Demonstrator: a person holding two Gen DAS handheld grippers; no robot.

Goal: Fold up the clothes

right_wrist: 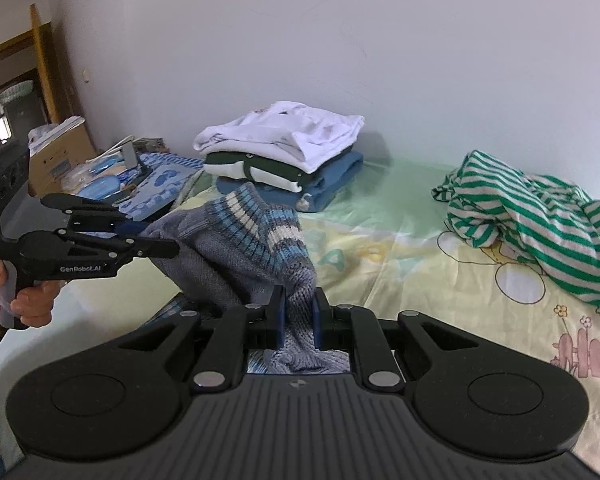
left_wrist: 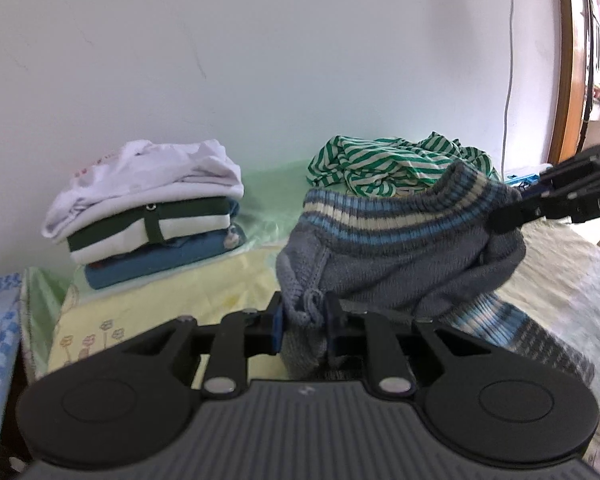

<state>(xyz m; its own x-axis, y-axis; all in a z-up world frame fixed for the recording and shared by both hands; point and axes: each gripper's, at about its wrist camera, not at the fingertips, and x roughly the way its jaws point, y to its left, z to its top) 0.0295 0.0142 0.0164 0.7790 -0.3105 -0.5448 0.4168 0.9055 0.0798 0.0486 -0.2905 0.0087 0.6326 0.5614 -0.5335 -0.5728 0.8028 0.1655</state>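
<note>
A grey knit sweater (left_wrist: 400,248) with blue-and-cream striped ribbing hangs bunched, lifted above the bed.

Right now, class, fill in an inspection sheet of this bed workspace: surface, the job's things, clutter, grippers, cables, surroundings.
Surface: bed with yellow-green cartoon-print sheet.
Job's things: grey knitted sweater with blue and cream stripes, lifted off the sheet; crumpled green-and-white striped garment, unfolded; pile of folded clothes, white on top, blue at bottom.
Clutter: cardboard box and small items beside the bed.
Grippers: left gripper and right gripper both pinch the sweater.
Cables: thin wire running down the wall.
Surroundings: pale wall; wooden door frame.
</note>
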